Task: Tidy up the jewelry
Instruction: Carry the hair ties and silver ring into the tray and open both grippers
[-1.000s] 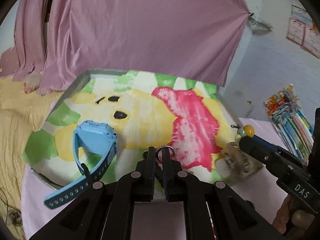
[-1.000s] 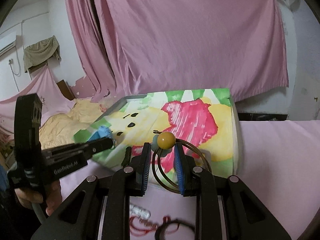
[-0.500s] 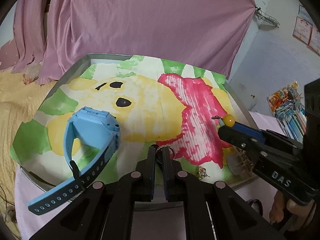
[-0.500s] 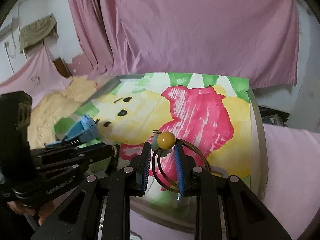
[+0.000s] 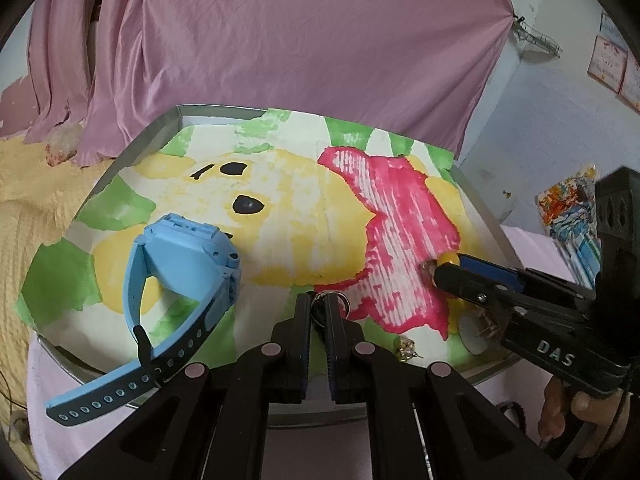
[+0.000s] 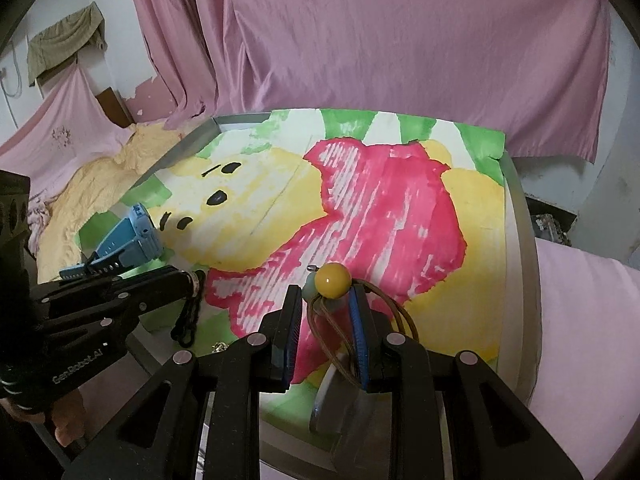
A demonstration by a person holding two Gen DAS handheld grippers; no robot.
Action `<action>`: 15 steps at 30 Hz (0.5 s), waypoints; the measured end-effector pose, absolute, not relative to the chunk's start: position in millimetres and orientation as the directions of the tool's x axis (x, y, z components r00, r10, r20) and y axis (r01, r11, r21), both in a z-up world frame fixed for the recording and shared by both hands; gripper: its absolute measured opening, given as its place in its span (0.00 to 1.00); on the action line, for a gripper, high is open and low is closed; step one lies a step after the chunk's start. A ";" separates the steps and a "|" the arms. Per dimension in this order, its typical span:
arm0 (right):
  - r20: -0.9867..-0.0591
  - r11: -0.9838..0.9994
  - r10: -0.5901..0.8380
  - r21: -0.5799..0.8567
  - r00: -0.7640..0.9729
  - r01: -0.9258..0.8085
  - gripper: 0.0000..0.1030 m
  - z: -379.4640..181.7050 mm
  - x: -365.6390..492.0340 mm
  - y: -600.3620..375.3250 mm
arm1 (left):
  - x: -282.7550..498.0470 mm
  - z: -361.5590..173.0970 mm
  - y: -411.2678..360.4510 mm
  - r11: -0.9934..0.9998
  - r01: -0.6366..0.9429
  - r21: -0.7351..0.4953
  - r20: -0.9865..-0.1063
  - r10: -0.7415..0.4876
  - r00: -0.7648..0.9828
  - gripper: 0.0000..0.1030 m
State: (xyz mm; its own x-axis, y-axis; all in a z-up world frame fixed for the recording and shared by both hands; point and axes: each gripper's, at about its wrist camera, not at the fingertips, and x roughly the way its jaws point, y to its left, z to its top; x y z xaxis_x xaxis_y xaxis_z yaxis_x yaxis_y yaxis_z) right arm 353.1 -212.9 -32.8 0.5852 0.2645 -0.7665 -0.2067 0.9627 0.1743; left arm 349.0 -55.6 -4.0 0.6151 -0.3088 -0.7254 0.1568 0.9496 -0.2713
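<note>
Over the last second I have carried both claws forward from the near edge until they hang over the tray (image 5: 132, 152) with its painted bear sheet. My left claw (image 5: 319, 307) is clamped on a small metal ring with a black strap (image 6: 188, 312) dangling from it, over the sheet's near edge. My right claw (image 6: 325, 307) is pinching a cord bracelet (image 6: 402, 314) with a yellow bead (image 6: 332, 279), now low over the pink patch. The blue watch (image 5: 184, 264) and a small gold trinket (image 5: 406, 347) already lie on the tray, so I judge both pieces are ready to be set down beside them.
</note>
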 end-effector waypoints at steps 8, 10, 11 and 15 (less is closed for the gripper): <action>-0.687 0.959 0.280 0.233 0.670 -0.162 0.39 -16.7 332.6 -228.5 | 341.3 6.4 -56.3 0.949 0.165 -0.270 -0.697 -0.311 0.647 0.08; -0.662 0.960 0.271 0.239 0.699 -0.146 0.40 -11.2 325.3 -233.8 | 338.7 9.1 -57.2 0.950 0.165 -0.264 -0.691 -0.306 0.655 0.13; -0.647 0.961 0.265 0.240 0.715 -0.139 0.42 -8.3 320.8 -236.8 | 336.8 11.0 -57.7 0.950 0.168 -0.262 -0.687 -0.306 0.659 0.17; -0.582 0.963 0.240 0.244 0.777 -0.115 0.54 4.1 300.1 -248.2 | 322.5 21.4 -58.4 0.945 0.187 -0.269 -0.648 -0.321 0.691 0.36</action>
State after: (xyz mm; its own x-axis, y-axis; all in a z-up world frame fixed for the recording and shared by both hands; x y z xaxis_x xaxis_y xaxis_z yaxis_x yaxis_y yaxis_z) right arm 300.1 -248.2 4.1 0.7772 0.2397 -0.5818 -0.1148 0.9631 0.2435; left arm 322.5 -58.4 21.4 0.6906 -0.3211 -0.6480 0.1867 0.9448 -0.2692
